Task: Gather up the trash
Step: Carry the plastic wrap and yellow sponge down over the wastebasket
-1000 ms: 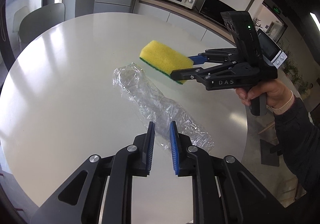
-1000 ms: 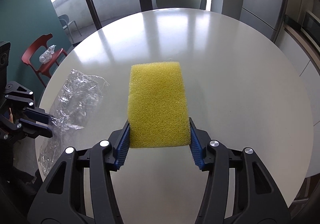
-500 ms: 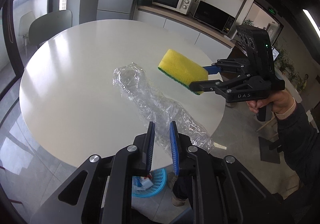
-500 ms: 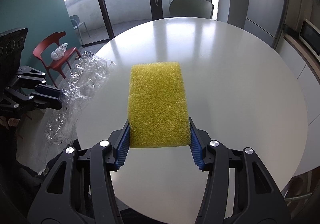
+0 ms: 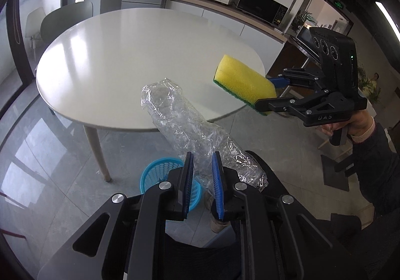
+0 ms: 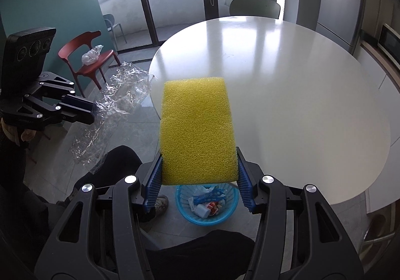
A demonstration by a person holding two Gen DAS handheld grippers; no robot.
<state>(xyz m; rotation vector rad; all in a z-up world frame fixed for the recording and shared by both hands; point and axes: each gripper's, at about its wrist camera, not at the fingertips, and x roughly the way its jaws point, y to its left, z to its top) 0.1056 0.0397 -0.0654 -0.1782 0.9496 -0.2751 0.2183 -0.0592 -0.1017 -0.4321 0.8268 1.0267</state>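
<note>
Both tongs are loaded right now. My left gripper [image 5: 202, 175] is pinched almost closed on the crinkly clear plastic wrap [image 5: 185, 119], which sticks up and forward out of the jaws and hangs in the air off the table's near edge. My right gripper [image 6: 198, 180] is about half spread, squeezing the yellow sponge [image 6: 197, 129] by its sides, green scrub layer underneath as the left camera shows it.

Going big to small: the round white table [image 6: 287, 84] looks bare from both cameras, so I'd say the picking-up part is done. Then there's the blue basket [image 6: 207, 215] on the floor by the table leg, already holding a few bits of rubbish, a small white bottle and some wrappers as far as I can make out. In the right camera it sits just below the sponge.

What's left, as I read it: get both items over that basket and let go. The wrap is light and floppy, so it could cling to the pads or drift past the rim. The sponge should just drop.
</note>
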